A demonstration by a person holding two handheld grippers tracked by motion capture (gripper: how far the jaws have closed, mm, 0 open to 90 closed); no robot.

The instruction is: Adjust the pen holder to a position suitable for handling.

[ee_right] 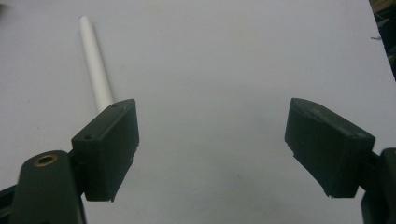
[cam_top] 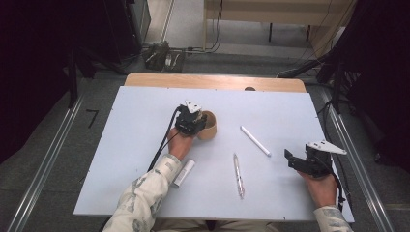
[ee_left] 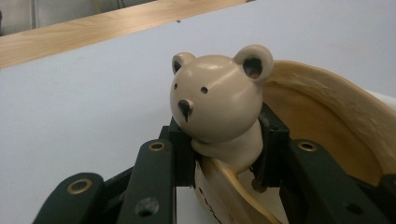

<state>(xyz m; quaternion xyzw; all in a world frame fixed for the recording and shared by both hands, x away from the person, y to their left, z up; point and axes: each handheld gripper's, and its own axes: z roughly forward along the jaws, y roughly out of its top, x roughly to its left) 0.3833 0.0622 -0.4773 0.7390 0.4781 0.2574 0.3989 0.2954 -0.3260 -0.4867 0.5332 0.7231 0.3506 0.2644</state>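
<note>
A tan wooden cup (cam_top: 209,125) with a bear figure on its rim stands near the table's middle. In the left gripper view the bear (ee_left: 215,95) sits between the two black jaws, and the cup's curved wall (ee_left: 327,116) rises to the right. My left gripper (ee_left: 226,149) is shut on the bear's neck; in the high view this gripper (cam_top: 189,121) sits at the cup's left side. My right gripper (cam_top: 291,158) rests low at the table's right with its jaws wide apart. Nothing lies between the right gripper (ee_right: 212,140) pads.
A white stick (cam_top: 255,140) lies right of the cup, and its end (ee_right: 95,65) reaches past the right gripper's left jaw. A clear pen (cam_top: 238,175) lies at the front middle. A short white tube (cam_top: 184,172) rests beside the left forearm. The pale table (cam_top: 121,145) ends in a wooden far edge.
</note>
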